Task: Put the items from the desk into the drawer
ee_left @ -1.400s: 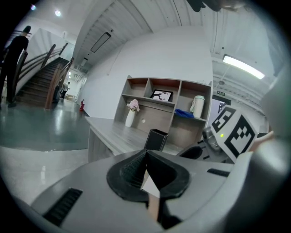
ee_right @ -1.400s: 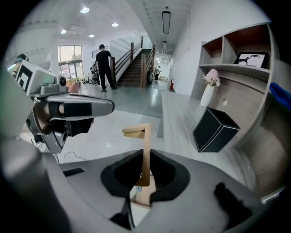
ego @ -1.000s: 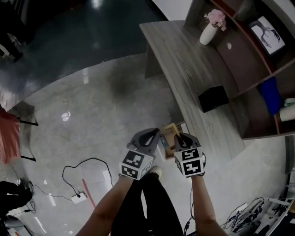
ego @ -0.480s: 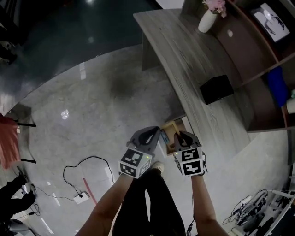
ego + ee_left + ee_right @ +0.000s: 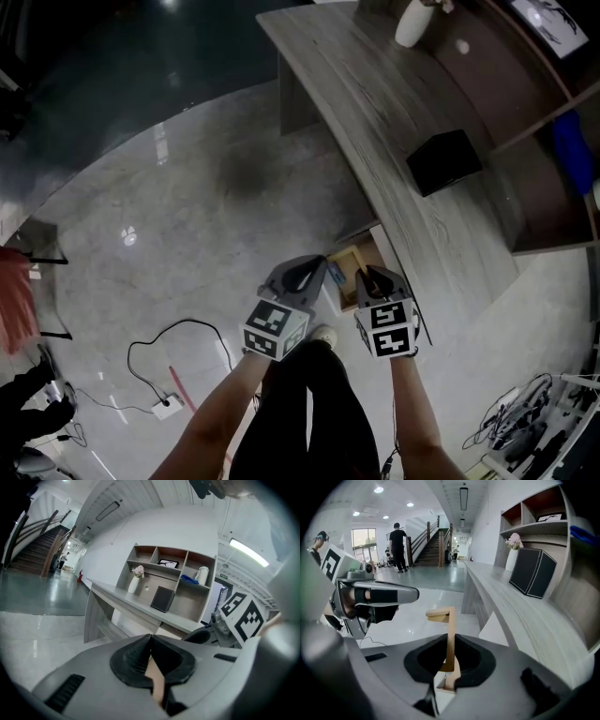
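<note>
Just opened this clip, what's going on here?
A person stands at the desk with a gripper in each hand. The right gripper has its fingers closed on a wooden wall of the open drawer under the desk edge. The left gripper hangs beside it, fingers together, holding nothing I can make out. The black box and white vase sit on the desk, not yet stowed.

Head view dim, underexposed; white glare spots on glossy grey stone floor, left; corners dark. Gripper views brighter, fisheye w/ black vignette, lines bowed at edges. Long ceiling light strip upper right, left gripper view; round ceiling spotlights + blown-out window upper left, right gripper view. Pale wooden drawer wall centre fg, in focus.
</note>
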`<state>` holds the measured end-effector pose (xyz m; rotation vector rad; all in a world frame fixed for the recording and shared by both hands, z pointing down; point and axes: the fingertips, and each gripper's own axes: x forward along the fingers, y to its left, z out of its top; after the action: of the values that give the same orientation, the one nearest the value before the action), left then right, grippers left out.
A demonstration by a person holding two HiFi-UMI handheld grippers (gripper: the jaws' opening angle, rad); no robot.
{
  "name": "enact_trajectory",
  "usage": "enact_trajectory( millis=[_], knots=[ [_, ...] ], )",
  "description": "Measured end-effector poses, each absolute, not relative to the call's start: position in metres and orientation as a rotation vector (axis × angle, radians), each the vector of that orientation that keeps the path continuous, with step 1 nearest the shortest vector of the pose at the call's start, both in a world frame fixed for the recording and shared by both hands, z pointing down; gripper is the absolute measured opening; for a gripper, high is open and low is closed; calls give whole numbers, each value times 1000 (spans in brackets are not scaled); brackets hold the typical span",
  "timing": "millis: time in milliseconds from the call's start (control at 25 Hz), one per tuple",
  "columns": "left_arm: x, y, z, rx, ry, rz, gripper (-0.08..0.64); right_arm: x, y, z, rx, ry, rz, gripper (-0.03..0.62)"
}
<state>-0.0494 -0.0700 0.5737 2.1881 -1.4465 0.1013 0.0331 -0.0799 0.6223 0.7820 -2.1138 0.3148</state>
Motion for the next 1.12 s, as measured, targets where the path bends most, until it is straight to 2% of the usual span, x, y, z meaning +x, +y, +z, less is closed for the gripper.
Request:
enact_trajectory(
  millis=[1120],
  knots=[
    [-3, -60, 739, 2205, -1311, 168, 9, 87, -56, 804, 852, -2016, 413, 51]
  ],
)
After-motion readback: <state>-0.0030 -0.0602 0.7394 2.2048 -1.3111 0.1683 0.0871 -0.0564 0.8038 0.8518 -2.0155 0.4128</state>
